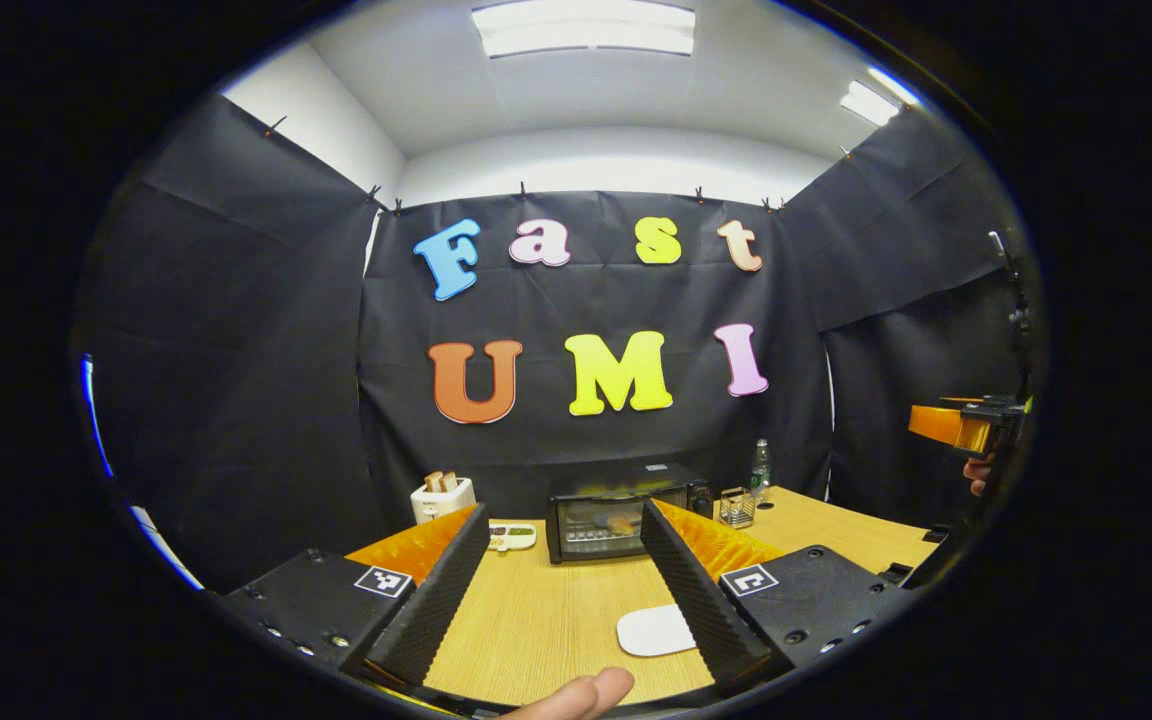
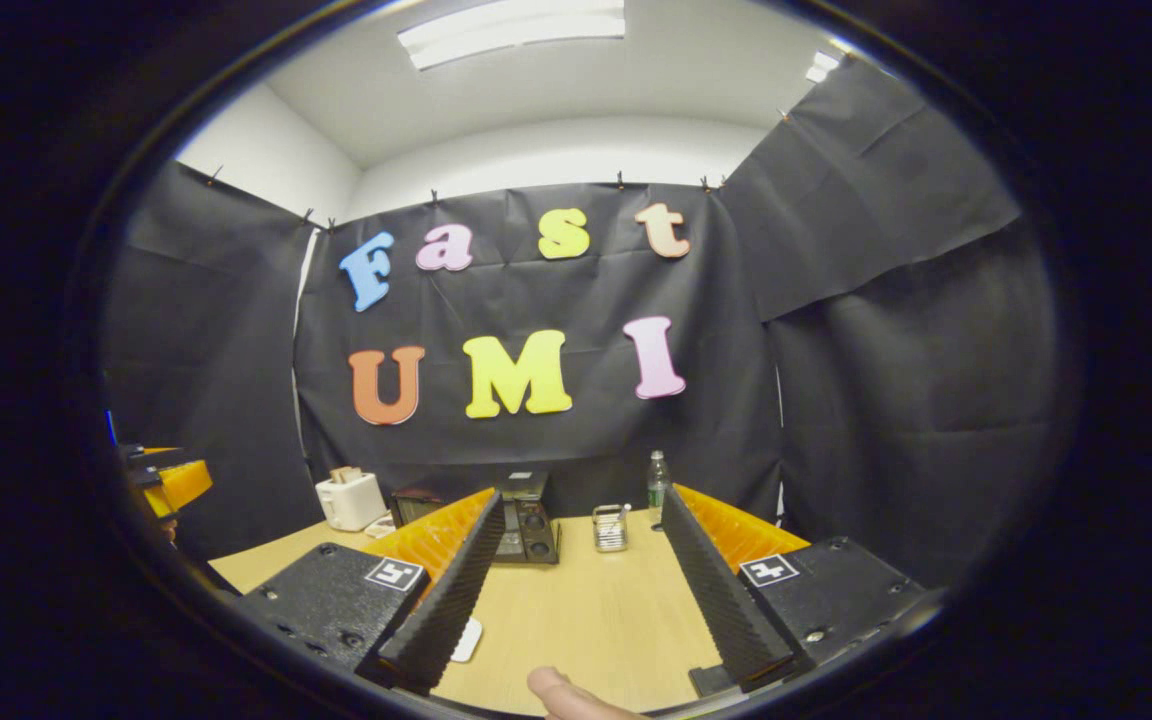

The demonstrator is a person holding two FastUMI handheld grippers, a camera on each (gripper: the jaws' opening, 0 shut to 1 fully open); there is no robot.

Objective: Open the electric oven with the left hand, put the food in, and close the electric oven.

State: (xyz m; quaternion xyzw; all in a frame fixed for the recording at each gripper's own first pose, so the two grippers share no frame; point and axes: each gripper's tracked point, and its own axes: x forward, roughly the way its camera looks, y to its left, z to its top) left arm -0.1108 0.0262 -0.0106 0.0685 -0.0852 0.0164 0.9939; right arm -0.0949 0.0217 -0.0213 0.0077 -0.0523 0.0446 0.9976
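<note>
The black electric oven [image 1: 626, 512] stands at the back of the wooden table [image 1: 536, 620], its glass door closed. Something orange-brown [image 1: 621, 523] shows through the glass. My left gripper [image 1: 564, 513] is open and held well back from the oven, pointing at it, with nothing between its fingers. An empty white plate [image 1: 654, 632] lies on the table by its right finger. My right gripper [image 2: 581, 500] is also open and holds nothing. In the right gripper view the oven [image 2: 528, 530] is partly hidden behind the left finger, and the plate's edge [image 2: 468, 640] peeks out below it.
A white toaster [image 1: 442, 497] with bread and a small food tray [image 1: 512, 536] sit left of the oven. A wire basket [image 1: 736, 507] and a bottle [image 1: 760, 470] stand to its right. The other gripper [image 1: 966, 425] hovers far right. A thumb [image 1: 576, 695] shows below.
</note>
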